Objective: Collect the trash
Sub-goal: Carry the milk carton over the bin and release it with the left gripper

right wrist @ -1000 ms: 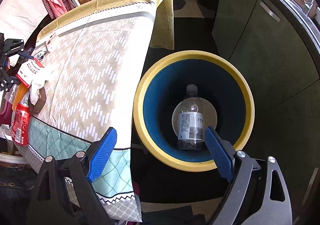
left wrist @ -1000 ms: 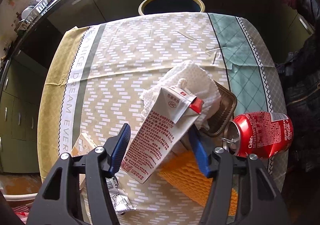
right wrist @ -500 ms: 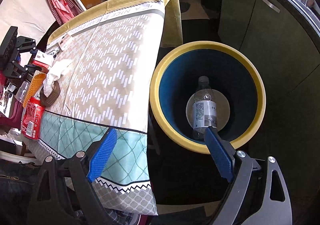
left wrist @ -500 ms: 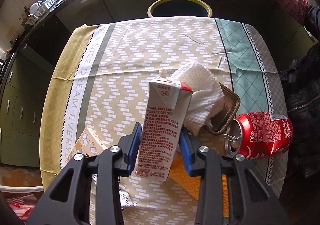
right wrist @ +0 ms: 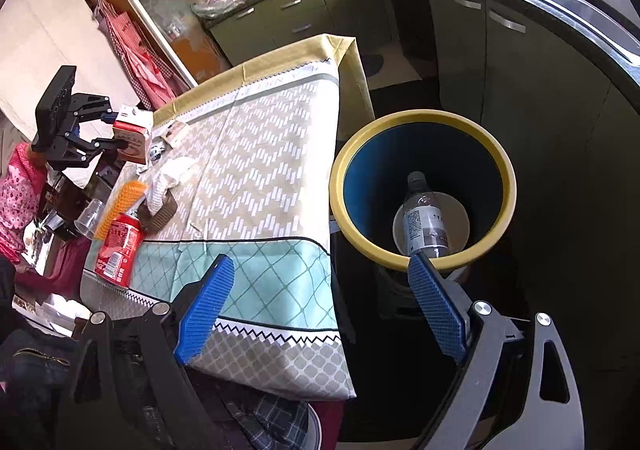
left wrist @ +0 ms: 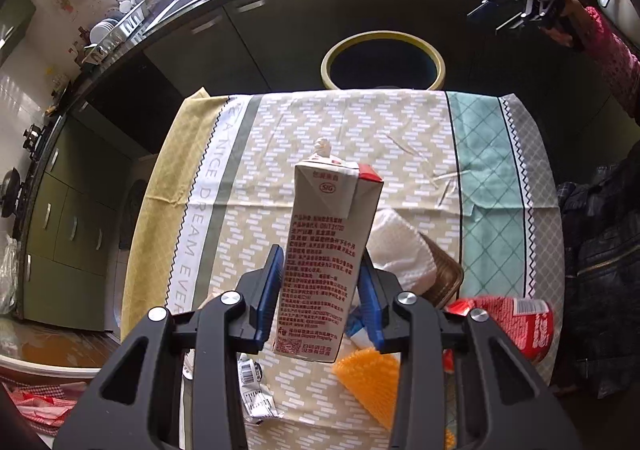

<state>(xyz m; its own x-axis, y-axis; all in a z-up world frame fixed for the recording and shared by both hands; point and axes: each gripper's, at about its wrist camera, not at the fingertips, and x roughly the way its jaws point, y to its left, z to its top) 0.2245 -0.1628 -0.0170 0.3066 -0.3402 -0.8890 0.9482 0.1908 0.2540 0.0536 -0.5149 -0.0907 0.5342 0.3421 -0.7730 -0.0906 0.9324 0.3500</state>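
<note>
A white milk carton [left wrist: 328, 262] with red print is clamped between the blue pads of the left gripper [left wrist: 320, 290] and is held upright, clear of the patterned tablecloth [left wrist: 280, 153]. From the right wrist view the same carton [right wrist: 132, 137] is seen raised above the far end of the table, gripped by the left gripper [right wrist: 116, 129].

Below and behind the carton, a crumpled white paper towel [left wrist: 400, 254] is draped over a brown ribbed tray [left wrist: 444, 278]. A red cola can [left wrist: 516, 326] lies on its side near the table's right edge, somewhat blurred. An orange netted piece [left wrist: 372, 378] is spread on the cloth just below the carton, and a small printed wrapper [left wrist: 256, 394] lies beside it; what it once contained cannot be read.

A blue bin with a yellow rim [right wrist: 420, 185] stands on the floor just beyond the table's end. Inside it, a clear plastic bottle [right wrist: 424, 217] is seen lying against a white disc at the bottom.

The right gripper [right wrist: 320, 310] is held with its jaws wide apart and nothing between them, above the teal corner of the tablecloth and the near edge of the bin.
</note>
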